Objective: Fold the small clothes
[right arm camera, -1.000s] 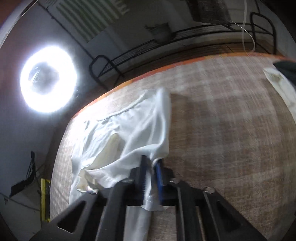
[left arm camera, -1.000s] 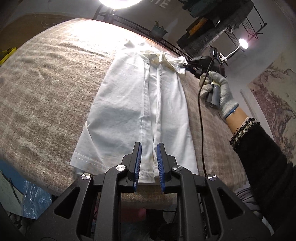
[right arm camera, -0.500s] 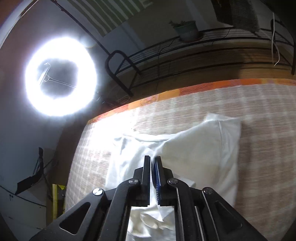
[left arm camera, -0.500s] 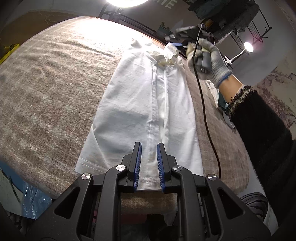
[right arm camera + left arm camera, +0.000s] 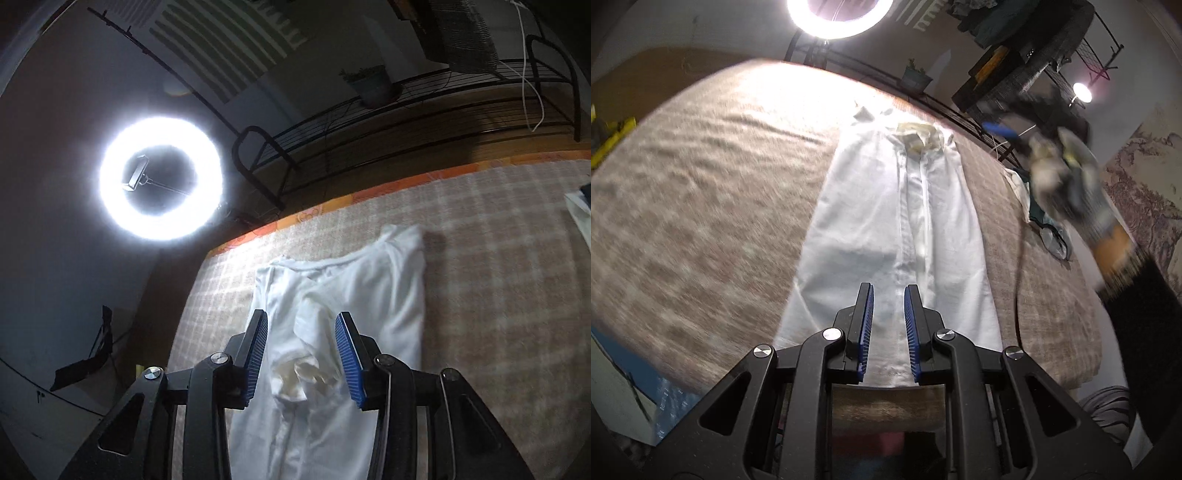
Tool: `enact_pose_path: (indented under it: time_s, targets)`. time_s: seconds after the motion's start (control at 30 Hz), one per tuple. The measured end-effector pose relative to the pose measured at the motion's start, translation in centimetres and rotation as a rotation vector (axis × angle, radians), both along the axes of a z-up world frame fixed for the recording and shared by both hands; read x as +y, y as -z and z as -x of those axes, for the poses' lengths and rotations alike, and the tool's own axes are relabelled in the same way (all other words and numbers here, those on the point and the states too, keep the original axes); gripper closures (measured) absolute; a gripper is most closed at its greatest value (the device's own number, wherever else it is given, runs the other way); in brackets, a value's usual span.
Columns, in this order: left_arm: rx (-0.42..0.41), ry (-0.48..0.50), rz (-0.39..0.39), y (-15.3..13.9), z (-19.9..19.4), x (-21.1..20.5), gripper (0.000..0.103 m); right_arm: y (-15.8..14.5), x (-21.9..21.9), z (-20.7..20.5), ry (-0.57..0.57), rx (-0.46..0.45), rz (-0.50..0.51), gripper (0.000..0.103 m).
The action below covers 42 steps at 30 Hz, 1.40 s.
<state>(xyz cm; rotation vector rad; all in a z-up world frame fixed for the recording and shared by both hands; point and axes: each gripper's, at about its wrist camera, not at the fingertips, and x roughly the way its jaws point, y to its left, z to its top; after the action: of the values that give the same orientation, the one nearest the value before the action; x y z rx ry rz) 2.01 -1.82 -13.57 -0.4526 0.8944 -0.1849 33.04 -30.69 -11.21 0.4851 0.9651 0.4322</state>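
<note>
Far left, checked blanket (image 5: 701, 206) covers the bed, beige and brown, blurred by motion in the left view. White shirt (image 5: 905, 221) lies flat on it, lengthwise, button strip up the middle, collar (image 5: 918, 136) at the far end near the bed's edge, hem at the near edge. Sides look folded in, so it reads as a long narrow strip.

Left tongs (image 5: 888, 325) sit low over the hem end, fingers parted a moderate gap, blue pads (image 5: 867, 328) facing each other, nothing between them. Released, not gripping. Cannot tell if the tips touch the cloth or just hover above it; the button strip runs right between them.

Ring light (image 5: 840, 18) glows above the far end of the bed, with a metal rack (image 5: 406, 110) and a potted plant (image 5: 369, 83) behind it.

Right side: gloved hand (image 5: 1067, 177) carrying the right tongs is heavily blurred in the left view, up off the bed, right of the collar, apart from the shirt. A black cable (image 5: 1019, 266) trails down from it across the blanket.

From the right view, right tongs (image 5: 303, 354) are spread wide, wider than the left pair, empty. Crumpled collar (image 5: 303, 373) lies below, between the fingers; no grip on it. Contact with fabric unclear. Another pale cloth (image 5: 1019, 184) lies at the bed's right edge.
</note>
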Motion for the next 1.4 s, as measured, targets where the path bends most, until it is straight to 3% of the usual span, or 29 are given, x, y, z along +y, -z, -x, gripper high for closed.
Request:
enact_pose_path:
  time_s: [0.03, 0.1, 0.27, 0.33, 0.47, 0.53, 0.7, 0.9, 0.93, 1.0, 1.07, 1.1, 1.17, 1.23, 1.3, 1.37, 1.4]
  targets:
    - [-0.007, -0.003, -0.011, -0.2, 0.2, 0.3, 0.083, -0.1, -0.5, 1.5, -0.001, 0.005, 0.018, 0.062]
    - [-0.013, -0.016, -0.025, -0.5, 0.4, 1.0, 0.06, -0.3, -1.8, 5.2, -0.011, 0.019, 0.047, 0.062]
    - [0.035, 0.035, -0.067, -0.7, 0.0, 2.6, 0.059, -0.5, -3.1, 14.2, -0.057, 0.059, 0.09, 0.059]
    - [0.062, 0.066, -0.093, -0.5, -0.2, 3.0, 0.058, -0.1, -3.1, 18.4, -0.083, 0.083, 0.097, 0.053]
    - [0.151, 0.117, -0.108, 1.1, -1.0, 3.7, 0.058, 2.2, -2.4, 24.7, -0.128, 0.147, 0.113, 0.053]
    - [0.198, 0.117, -0.078, 2.5, -1.0, 4.0, 0.058, 4.0, -2.0, 27.1, -0.142, 0.189, 0.105, 0.053]
    - [0.285, 0.118, 0.009, 5.3, -1.0, 4.1, 0.058, 7.3, -1.0, 29.7, -0.187, 0.25, 0.094, 0.053]
    - [0.264, 0.109, 0.025, 5.4, -1.1, 4.0, 0.059, 8.7, -0.4, 30.6, -0.205, 0.241, 0.041, 0.054]
    - [0.259, 0.113, 0.021, 5.3, -1.1, 3.9, 0.062, 8.5, -0.2, 30.5, -0.212, 0.233, 0.048, 0.054]
    - [0.257, 0.126, 0.005, 5.4, -1.5, 3.4, 0.083, 8.4, 0.2, 30.6, -0.226, 0.218, 0.058, 0.056]
    - [0.249, 0.129, -0.021, 5.5, -1.6, 3.1, 0.095, 8.6, 1.1, 30.4, -0.253, 0.214, 0.07, 0.071]
    - [0.244, 0.13, -0.024, 5.6, -1.6, 3.1, 0.099, 8.7, 1.7, 30.5, -0.279, 0.215, 0.087, 0.083]
    - [0.235, 0.119, -0.014, 5.4, -1.4, 3.3, 0.1, 8.7, 2.0, 30.6, -0.288, 0.211, 0.116, 0.096]
    - [0.213, 0.11, 0.008, 4.7, -0.9, 3.6, 0.1, 8.4, 1.5, 30.3, -0.274, 0.228, 0.069, 0.1]
    - [0.177, 0.108, 0.04, 3.6, -0.1, 4.0, 0.1, 8.1, 0.1, 30.6, -0.239, 0.236, -0.041, 0.1]
    - [0.166, 0.11, 0.028, 3.4, 0.2, 3.9, 0.1, 7.1, -1.4, 31.0, -0.212, 0.217, -0.147, 0.1]
    - [0.175, 0.111, 0.018, 3.8, 0.2, 3.8, 0.1, 6.8, -1.7, 31.1, -0.211, 0.203, -0.154, 0.1]
